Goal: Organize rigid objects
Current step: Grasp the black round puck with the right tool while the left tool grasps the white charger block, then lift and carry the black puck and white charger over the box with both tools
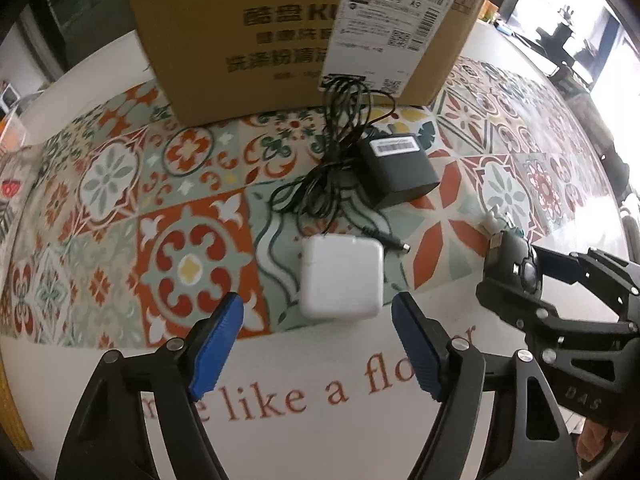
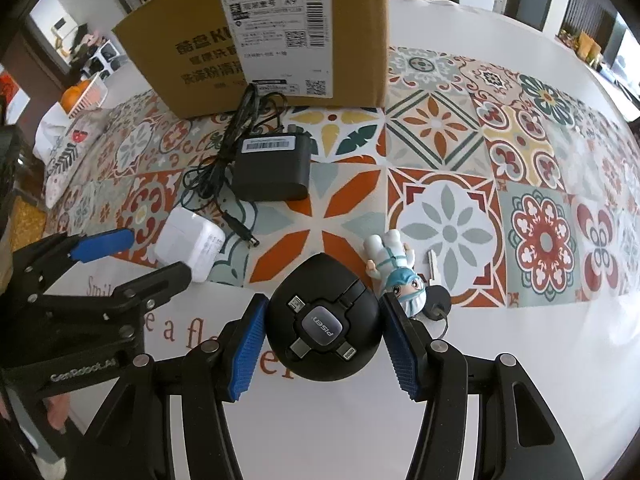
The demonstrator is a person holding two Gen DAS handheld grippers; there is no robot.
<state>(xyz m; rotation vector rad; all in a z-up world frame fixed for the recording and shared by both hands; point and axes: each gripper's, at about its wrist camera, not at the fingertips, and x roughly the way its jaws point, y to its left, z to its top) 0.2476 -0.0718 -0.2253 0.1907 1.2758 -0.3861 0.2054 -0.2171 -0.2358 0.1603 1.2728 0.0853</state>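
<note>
A white square charger (image 1: 341, 276) lies on the patterned tablecloth just ahead of my open left gripper (image 1: 318, 316); it also shows in the right wrist view (image 2: 190, 244). A black power adapter (image 1: 394, 170) with a tangled cord (image 1: 332, 152) lies behind it, in front of a cardboard box (image 1: 248, 40). My right gripper (image 2: 322, 330) is shut on a round black Pisen cable hub (image 2: 322, 320), its pads (image 2: 248, 344) pressing both sides. A small nurse figurine keychain (image 2: 394, 268) with a key (image 2: 432, 266) lies just right of the hub.
The cardboard box (image 2: 192, 60) stands at the back of the table, its front face toward me. The white table edge (image 1: 320, 420) with printed lettering lies under both grippers. A cushion (image 2: 68, 148) lies at the far left.
</note>
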